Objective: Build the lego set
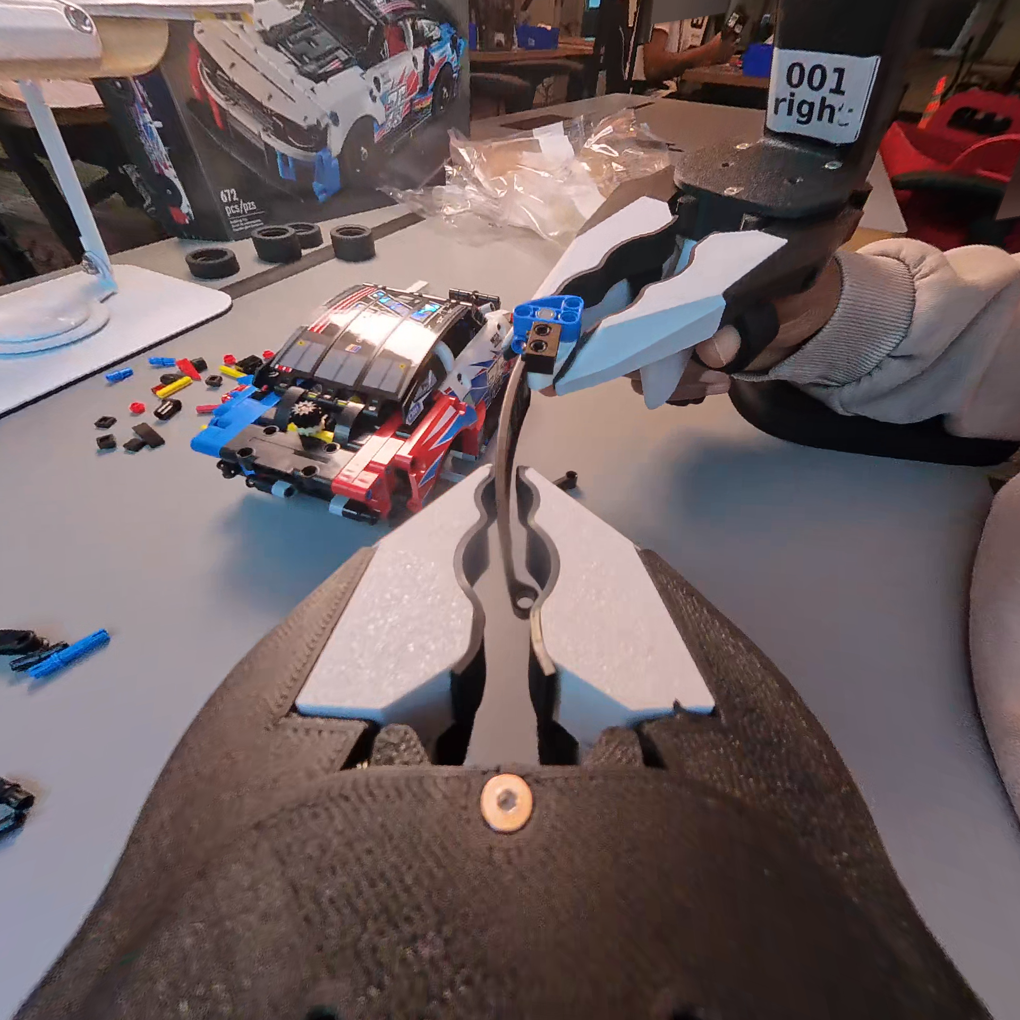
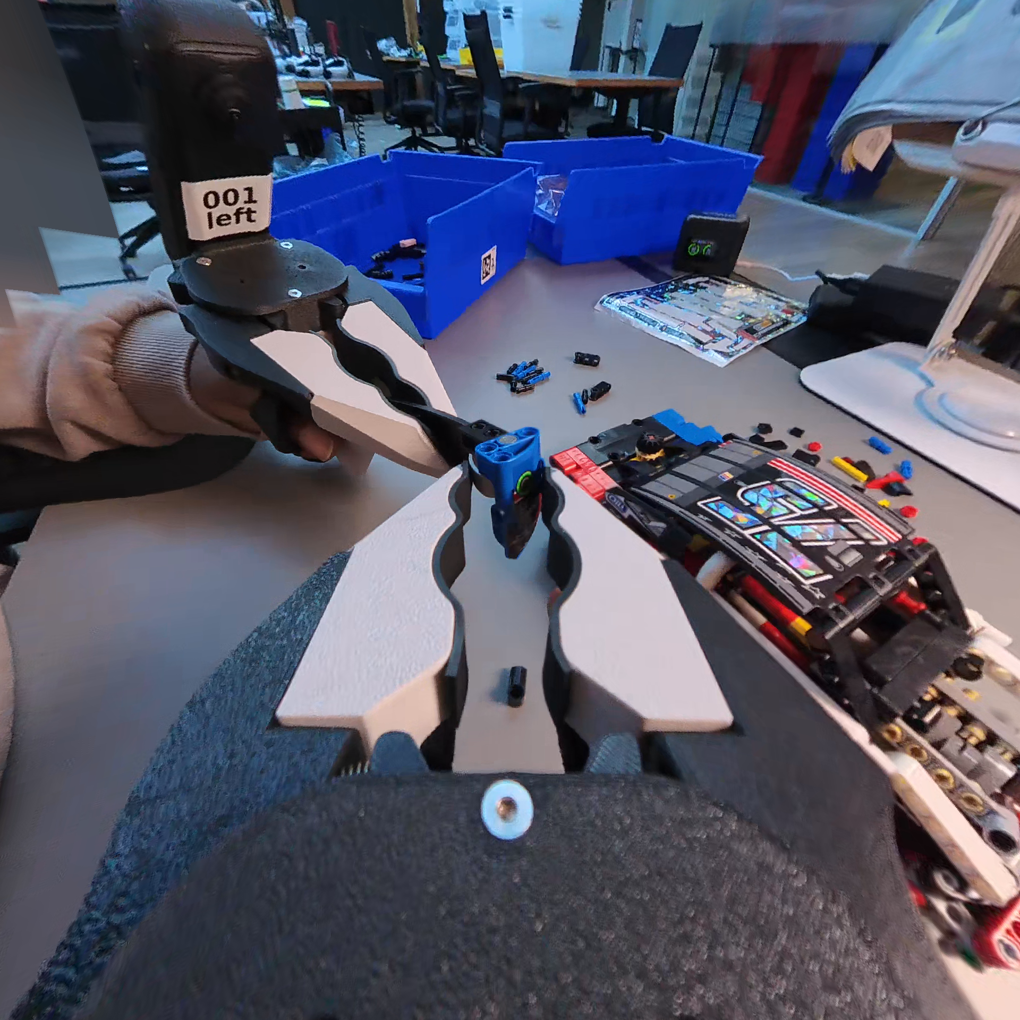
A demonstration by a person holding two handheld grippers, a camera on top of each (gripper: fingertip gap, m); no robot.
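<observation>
My left gripper (image 1: 505, 476) is shut on a thin black curved piece (image 1: 503, 441) that rises from its tips. My right gripper (image 2: 509, 485) is shut on a blue piece (image 2: 510, 469) with a black brick (image 1: 543, 338) fixed to it. The curved piece's far end meets that blue and black part, held just above the table. The right gripper (image 1: 552, 345) shows at upper right of the left wrist view. The left gripper (image 2: 447, 439) shows at upper left of the right wrist view. The part-built lego car (image 1: 375, 397) stands on the grey table, beside both grippers (image 2: 773, 524).
Loose small pieces (image 1: 165, 386) lie left of the car, with tyres (image 1: 276, 243), the set box (image 1: 309, 110) and plastic bags (image 1: 541, 171) behind. Blue bins (image 2: 441, 232), a sticker sheet (image 2: 701, 314), pins (image 2: 524, 375) and a lamp base (image 2: 910, 397) are farther off. A black pin (image 2: 516, 684) lies under my right gripper. My left and right fingertips are right by each other. From either gripper's tips it is about 10 cm to the black pin (image 2: 516, 684).
</observation>
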